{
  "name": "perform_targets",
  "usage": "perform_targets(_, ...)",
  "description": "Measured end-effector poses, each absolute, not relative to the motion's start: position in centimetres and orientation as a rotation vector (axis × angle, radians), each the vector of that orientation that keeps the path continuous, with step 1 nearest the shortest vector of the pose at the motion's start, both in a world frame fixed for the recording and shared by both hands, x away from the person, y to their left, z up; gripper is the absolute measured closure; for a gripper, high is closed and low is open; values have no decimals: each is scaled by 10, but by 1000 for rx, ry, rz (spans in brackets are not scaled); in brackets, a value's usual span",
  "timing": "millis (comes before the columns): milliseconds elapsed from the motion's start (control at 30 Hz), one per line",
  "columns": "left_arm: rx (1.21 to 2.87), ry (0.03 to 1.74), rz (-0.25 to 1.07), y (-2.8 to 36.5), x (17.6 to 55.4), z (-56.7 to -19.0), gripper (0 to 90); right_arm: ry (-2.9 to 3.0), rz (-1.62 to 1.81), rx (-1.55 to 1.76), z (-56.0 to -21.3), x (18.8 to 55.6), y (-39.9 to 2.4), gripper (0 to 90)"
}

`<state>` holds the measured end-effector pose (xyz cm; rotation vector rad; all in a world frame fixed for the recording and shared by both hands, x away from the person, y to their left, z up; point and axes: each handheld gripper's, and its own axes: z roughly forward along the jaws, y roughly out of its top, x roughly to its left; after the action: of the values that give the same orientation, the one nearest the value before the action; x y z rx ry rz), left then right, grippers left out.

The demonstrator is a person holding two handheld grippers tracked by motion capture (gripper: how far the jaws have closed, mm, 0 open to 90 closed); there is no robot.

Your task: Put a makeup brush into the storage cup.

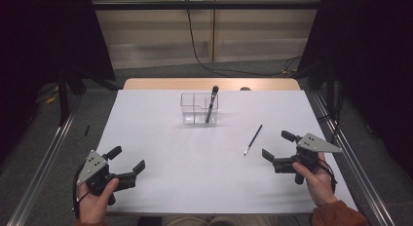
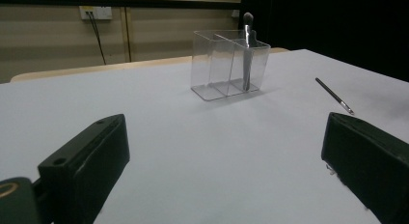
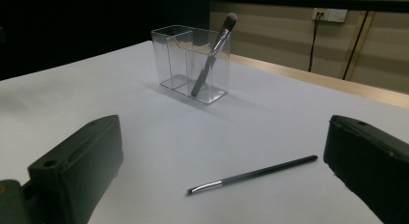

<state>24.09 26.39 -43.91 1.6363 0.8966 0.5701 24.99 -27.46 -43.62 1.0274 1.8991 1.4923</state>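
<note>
**Thin brush waiting between open claws**

We start at our right claw [image 1: 276, 144], which hovers low over the near right of the surface [image 1: 160, 182] with its jaws spread wide and nothing between them. Just ahead of it, a little toward the middle, lies the thin brush [image 1: 253, 139], flat on the surface and angled away from us; in the right gripper view the same thin brush [image 3: 253, 175] sits between the two jaws' lines of sight, its metal-collared tip pointing left. Our left claw [image 1: 127, 158] rests at the near left, equally wide open and empty, well apart from everything.

We judge the thin brush to be light, stiff and slender, with a smooth handle that could roll or slip when pinched. Lying flat, it gives little height to grip, so we would close on the middle of the handle, across its length, and keep off the bristle end.

Farther out, near the back centre, stands the clear holder [image 1: 192, 109], with a larger brush [image 1: 211, 104] leaning upright in its right compartment.

Counted: two brushes, one holder, two claws.
</note>
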Motion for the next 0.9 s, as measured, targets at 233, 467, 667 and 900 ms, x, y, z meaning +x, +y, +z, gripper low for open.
perform_targets(233, 1627, 894, 567, 264, 241, -439, 29, 1923, 1486, 1017, -433, 265, -267, 0)
perform_targets(467, 1634, 891, 566, 264, 241, -439, 29, 1937, 1479, 1001, -425, 281, -261, 0)
perform_targets(667, 1646, 886, 567, 263, 242, -439, 29, 1968, 1447, 980, -420, 295, -256, 0)
perform_targets(900, 1638, 888, 565, 263, 242, -439, 29, 2031, 1405, 1001, -421, 313, -250, 0)
